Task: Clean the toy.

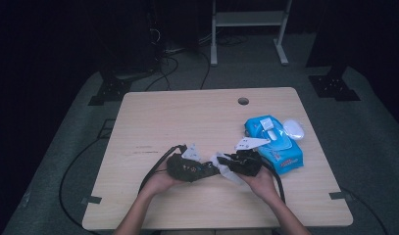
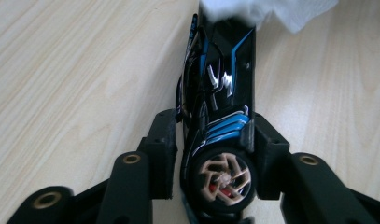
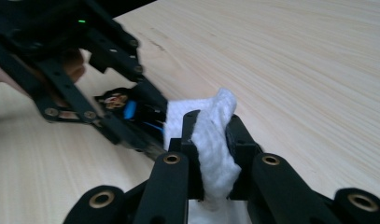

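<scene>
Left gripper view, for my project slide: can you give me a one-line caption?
Left gripper clamps a black-and-blue toy car while a white wipe meets its far end above the wooden table.

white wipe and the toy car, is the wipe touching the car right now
Touching. In the left gripper view the white wipe covers the far end of the toy car; the right gripper view shows it pressed against the car too.

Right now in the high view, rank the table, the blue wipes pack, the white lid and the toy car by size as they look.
1. Table, by far the largest.
2. Blue wipes pack.
3. Toy car, unsure: the left gripper clamping it hides most of it.
4. White lid, smallest.
</scene>
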Tool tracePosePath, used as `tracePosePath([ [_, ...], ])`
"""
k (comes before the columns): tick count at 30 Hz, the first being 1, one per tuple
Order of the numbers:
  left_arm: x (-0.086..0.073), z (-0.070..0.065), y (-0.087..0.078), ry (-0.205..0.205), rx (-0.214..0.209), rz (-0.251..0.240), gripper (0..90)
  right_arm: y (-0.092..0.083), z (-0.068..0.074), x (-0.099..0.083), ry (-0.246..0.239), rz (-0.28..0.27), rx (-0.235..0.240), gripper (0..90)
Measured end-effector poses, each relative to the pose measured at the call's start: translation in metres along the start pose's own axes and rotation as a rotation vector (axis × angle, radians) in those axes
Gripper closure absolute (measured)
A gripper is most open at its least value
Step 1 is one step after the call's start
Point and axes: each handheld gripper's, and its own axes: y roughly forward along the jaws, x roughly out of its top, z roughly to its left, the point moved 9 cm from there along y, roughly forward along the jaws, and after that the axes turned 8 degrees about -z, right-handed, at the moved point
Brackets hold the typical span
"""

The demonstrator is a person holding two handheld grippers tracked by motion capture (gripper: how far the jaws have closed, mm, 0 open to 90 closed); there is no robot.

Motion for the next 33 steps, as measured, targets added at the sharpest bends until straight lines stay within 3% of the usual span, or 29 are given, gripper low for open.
tracePosePath([
  [4,-0.002,0.000,-0.006,0.016,-0.012,0.001,63.0,-0.005,-0.013,-0.002,0.033,-0.003,-0.036,80.3],
  [11,-0.006,0.001,-0.015,0.047,-0.039,0.028,64.6,0.002,0.008,0.003,0.020,-0.015,0.035,80.2],
  [13,-0.009,0.002,-0.018,0.054,-0.045,0.035,64.7,0.004,0.009,0.001,0.003,-0.003,0.028,80.2],
  [16,-0.012,0.002,-0.023,0.065,-0.051,0.039,64.9,0.003,0.001,-0.006,0.005,0.012,0.005,80.2],
  [18,-0.013,0.002,-0.023,0.057,-0.052,0.037,64.8,0.000,-0.006,-0.008,0.046,0.017,0.012,80.2],
  [21,-0.011,0.001,-0.021,0.056,-0.054,0.046,63.5,0.000,-0.004,-0.006,0.030,0.017,0.001,80.2],
  [22,-0.008,0.000,-0.020,0.040,-0.062,0.040,58.7,0.000,-0.001,-0.005,0.023,0.013,0.004,80.2],
  [24,-0.005,-0.002,-0.016,0.050,-0.050,0.042,52.0,0.002,0.007,-0.001,0.003,0.004,0.020,80.2],
  [28,-0.002,-0.003,-0.012,0.071,-0.017,0.045,55.9,0.005,0.015,0.000,-0.063,0.016,0.009,80.1],
  [29,-0.002,-0.002,-0.013,0.077,-0.016,0.046,61.2,0.004,0.013,-0.001,-0.065,0.019,-0.001,80.2],
  [31,-0.005,-0.001,-0.016,0.076,-0.029,0.038,62.3,0.000,0.002,-0.004,-0.069,0.031,-0.043,80.2],
  [33,-0.008,-0.001,-0.019,0.074,-0.036,0.036,63.3,-0.002,-0.007,-0.007,-0.039,0.028,-0.054,80.2],
])
